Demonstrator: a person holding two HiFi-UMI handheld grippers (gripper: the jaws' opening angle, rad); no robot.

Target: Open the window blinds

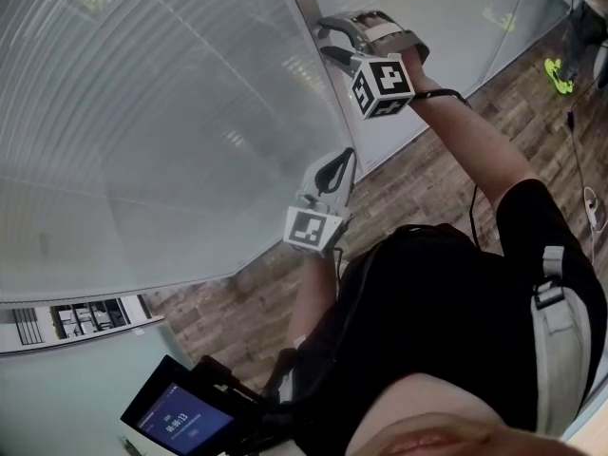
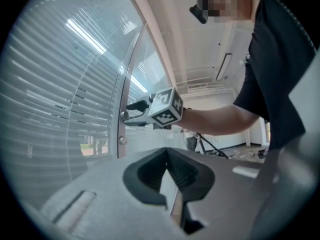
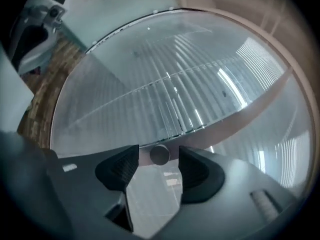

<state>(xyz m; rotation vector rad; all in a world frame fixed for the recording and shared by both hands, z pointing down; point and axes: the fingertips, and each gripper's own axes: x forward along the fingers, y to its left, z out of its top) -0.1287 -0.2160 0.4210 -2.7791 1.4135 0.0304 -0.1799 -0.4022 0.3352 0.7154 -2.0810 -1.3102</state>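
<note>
Blinds [image 2: 55, 99] have level slats, knob [image 3: 159, 155] jutting between jaws of right tool [image 1: 324, 41].

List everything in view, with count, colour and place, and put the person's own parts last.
blinds: one set, pale grey slats, behind the glass
frame post: one, pale, beside the blinds
knobs: two, silver, on the frame post; one sits between the right gripper's jaws, untouched
floor: one, brown wood planks, below the glass
tablet: one, dark with a blue screen, lower left of the head view
shirt: one, black, on the person
left gripper: one, grey, shut, empty
right gripper: one, grey, open, at the knob
</note>
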